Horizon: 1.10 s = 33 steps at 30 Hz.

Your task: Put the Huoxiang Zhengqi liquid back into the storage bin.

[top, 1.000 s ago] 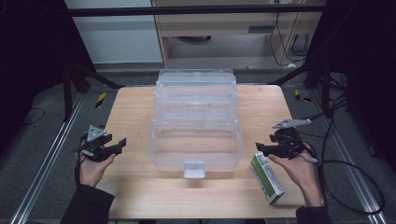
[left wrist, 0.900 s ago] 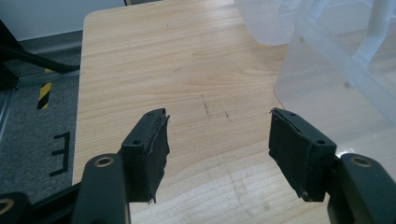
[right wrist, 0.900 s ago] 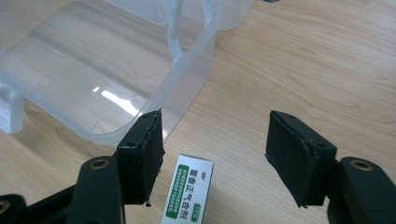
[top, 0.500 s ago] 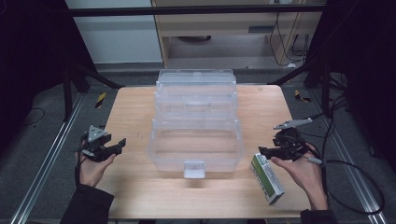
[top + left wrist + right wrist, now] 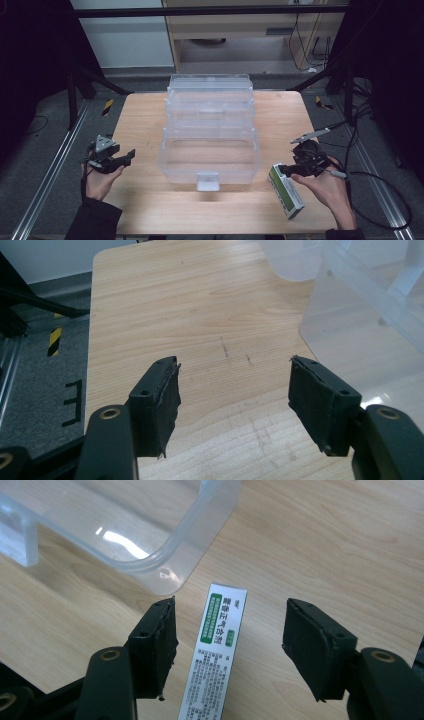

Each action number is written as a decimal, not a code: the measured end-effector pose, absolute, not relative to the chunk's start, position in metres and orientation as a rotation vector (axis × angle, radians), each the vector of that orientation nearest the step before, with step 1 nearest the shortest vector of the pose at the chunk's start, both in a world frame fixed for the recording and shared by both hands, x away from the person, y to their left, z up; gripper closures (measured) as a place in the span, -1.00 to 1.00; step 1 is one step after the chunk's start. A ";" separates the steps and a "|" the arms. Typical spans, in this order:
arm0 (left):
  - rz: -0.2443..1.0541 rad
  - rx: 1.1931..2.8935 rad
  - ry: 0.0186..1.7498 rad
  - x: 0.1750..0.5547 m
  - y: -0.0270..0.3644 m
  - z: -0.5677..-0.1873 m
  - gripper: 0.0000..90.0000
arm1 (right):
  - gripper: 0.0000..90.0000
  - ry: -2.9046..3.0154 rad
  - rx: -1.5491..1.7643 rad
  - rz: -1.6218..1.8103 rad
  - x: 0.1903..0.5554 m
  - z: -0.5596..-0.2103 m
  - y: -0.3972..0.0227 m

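Clear tiered box [image 5: 209, 135] sat mid-frame on table [image 5: 140, 120]. Carton [image 5: 286, 190] lay at lower right, just beside box. Left gripper [image 5: 131, 154] at lower left; right gripper [image 5: 283, 169] over carton's upper end.

Dim dark surroundings, evenly lit tabletop, glare on clear plastic

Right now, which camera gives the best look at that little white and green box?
The right gripper view: the white and green box lies close up between the open right tool, with its printed label showing. The high view shows the box small, flat on the table beside the clear bin.
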State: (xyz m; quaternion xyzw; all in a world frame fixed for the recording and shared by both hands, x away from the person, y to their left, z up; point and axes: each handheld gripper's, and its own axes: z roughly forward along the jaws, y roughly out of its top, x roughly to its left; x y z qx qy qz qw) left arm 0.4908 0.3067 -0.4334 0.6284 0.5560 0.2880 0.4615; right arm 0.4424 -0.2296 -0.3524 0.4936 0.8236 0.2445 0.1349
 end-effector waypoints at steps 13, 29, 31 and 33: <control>0.715 1.566 1.370 0.492 0.307 -0.436 -0.20 | -0.09 2.457 1.449 0.633 0.442 -0.368 -0.226; 0.714 1.584 1.373 0.492 0.307 -0.437 -0.21 | -0.01 2.506 1.457 0.573 0.443 -0.381 -0.224; 0.713 1.590 1.372 0.492 0.306 -0.438 -0.21 | 0.01 2.508 1.463 0.556 0.444 -0.383 -0.223; 0.709 1.586 1.373 0.492 0.305 -0.438 -0.21 | 0.02 2.510 1.472 0.547 0.444 -0.384 -0.223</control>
